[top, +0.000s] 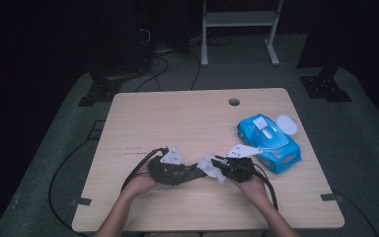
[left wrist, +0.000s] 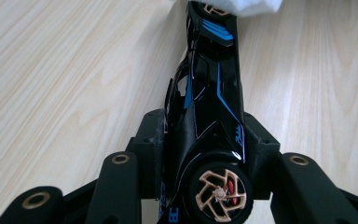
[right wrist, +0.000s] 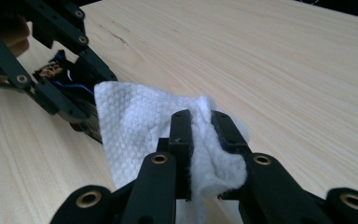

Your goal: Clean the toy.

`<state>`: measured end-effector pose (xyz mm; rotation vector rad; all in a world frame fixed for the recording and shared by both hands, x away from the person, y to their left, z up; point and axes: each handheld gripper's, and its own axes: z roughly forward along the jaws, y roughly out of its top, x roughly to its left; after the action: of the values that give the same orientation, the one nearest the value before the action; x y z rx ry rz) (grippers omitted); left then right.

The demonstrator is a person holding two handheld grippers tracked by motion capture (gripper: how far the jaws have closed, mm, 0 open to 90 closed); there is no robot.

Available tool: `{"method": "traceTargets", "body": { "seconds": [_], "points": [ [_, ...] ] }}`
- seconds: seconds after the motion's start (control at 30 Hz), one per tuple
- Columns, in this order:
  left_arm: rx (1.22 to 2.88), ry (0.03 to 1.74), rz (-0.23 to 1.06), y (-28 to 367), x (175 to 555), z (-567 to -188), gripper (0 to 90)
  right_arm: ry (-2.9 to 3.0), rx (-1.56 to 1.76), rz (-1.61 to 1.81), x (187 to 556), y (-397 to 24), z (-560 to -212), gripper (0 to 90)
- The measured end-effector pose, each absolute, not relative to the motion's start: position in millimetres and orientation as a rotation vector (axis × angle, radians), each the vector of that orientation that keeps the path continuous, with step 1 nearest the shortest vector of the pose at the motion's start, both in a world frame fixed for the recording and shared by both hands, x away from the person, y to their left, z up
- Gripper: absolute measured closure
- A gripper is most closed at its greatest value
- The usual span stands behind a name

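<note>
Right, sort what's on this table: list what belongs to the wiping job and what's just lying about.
In the job:
- black toy car, clamped in the left hand-held gripper
- white wipe, pinched in the right hand-held gripper, draped over the car's far end

Lying about:
- blue pack of wipes, lid flipped open
- wooden table itself

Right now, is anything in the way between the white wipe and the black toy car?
Nothing visible. The right tongs pinch the white wipe, whose edge already lies against the front of the black toy car held in the left tongs.
</note>
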<state>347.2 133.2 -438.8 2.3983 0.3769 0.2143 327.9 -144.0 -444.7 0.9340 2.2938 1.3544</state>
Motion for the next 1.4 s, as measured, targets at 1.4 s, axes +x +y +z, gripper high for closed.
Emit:
{"method": "traceTargets", "body": {
  "seconds": [1.4],
  "points": [
    [2.542,0.359,0.269,113.3,346.6,-438.7,55.2,2.309,0.96,1.493,324.9,-137.1,-447.3,78.7]
  ]
}}
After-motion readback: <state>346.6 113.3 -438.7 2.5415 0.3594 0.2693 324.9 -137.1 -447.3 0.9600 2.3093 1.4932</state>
